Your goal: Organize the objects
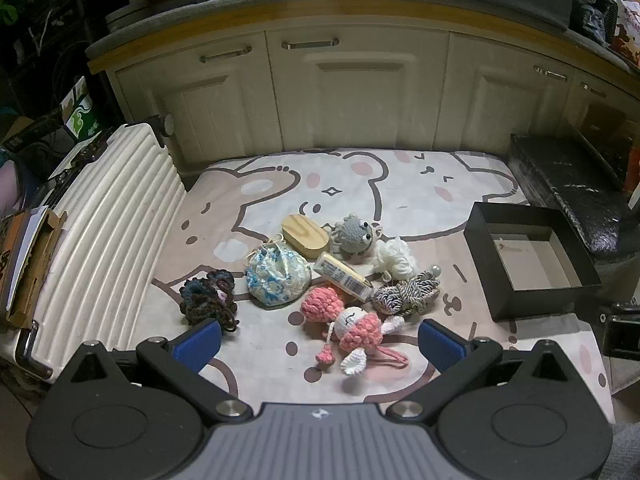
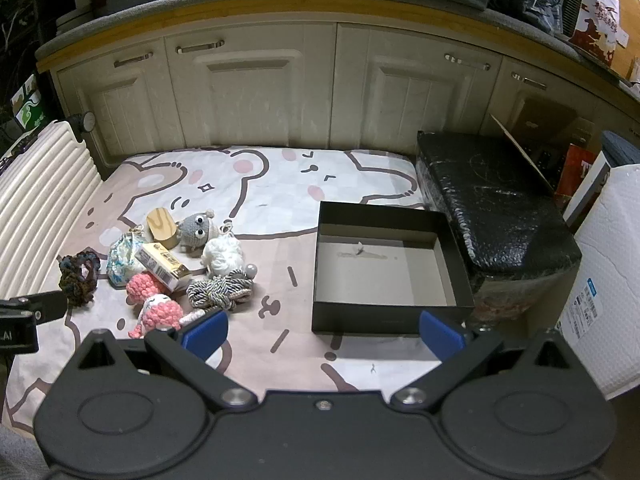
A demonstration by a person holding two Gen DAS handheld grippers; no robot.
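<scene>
A heap of small things lies on a cartoon-print mat (image 1: pixel 400 184): a pink and white crochet doll (image 1: pixel 352 326), a blue floral pouch (image 1: pixel 277 276), a dark yarn scrunchie (image 1: pixel 208 294), a wooden block (image 1: pixel 305 235), a grey crochet animal (image 1: pixel 355 235), a white pompom (image 1: pixel 396 256), a small carton (image 1: pixel 344 276) and a coiled rope (image 1: pixel 408 294). An open black box (image 2: pixel 384 272) stands to their right, with nothing in it. My left gripper (image 1: pixel 320 342) hovers open just before the doll. My right gripper (image 2: pixel 323 334) is open in front of the box, holding nothing.
Cream cabinet doors (image 1: pixel 352 92) close off the back of the mat. A ribbed white suitcase (image 1: pixel 104 232) lies along the left side. A black wrapped bundle (image 2: pixel 492 200) sits right of the box, with a white padded sheet (image 2: pixel 604 280) beyond it.
</scene>
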